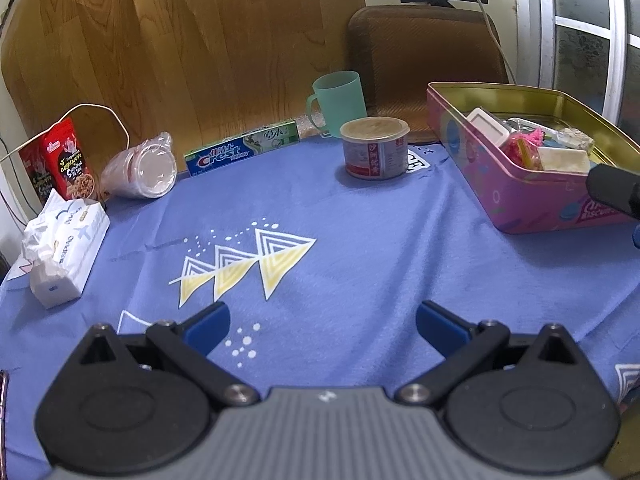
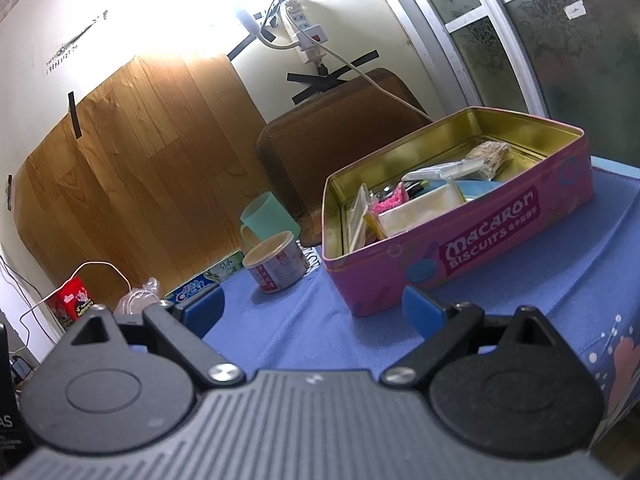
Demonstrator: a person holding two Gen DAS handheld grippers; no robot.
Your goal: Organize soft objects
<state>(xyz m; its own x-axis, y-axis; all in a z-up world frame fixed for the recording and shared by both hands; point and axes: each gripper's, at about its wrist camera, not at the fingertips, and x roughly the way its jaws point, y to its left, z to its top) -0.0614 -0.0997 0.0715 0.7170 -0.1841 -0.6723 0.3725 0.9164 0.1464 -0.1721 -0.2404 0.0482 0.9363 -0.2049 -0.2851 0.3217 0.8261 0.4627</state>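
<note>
A pink Macaron Biscuits tin (image 1: 516,196) (image 2: 472,248) stands open on the blue cloth at the right, holding a pink fluffy piece (image 1: 524,140) (image 2: 394,199), white packets and other small items. A white tissue pack (image 1: 64,248) lies at the left edge of the table. My left gripper (image 1: 322,322) hovers open over the cloth's triangle print, nothing between its fingers. My right gripper (image 2: 312,308) is open too, low before the tin's near corner. Its dark body (image 1: 616,192) shows at the right edge of the left wrist view.
Along the back stand a red snack bag (image 1: 68,160), a tipped plastic-wrapped cup (image 1: 140,168), a Crest toothpaste box (image 1: 244,146) (image 2: 192,292), a green mug (image 1: 340,98) (image 2: 266,216) and a lidded can (image 1: 376,148) (image 2: 276,262). A wooden board (image 1: 180,48) leans behind.
</note>
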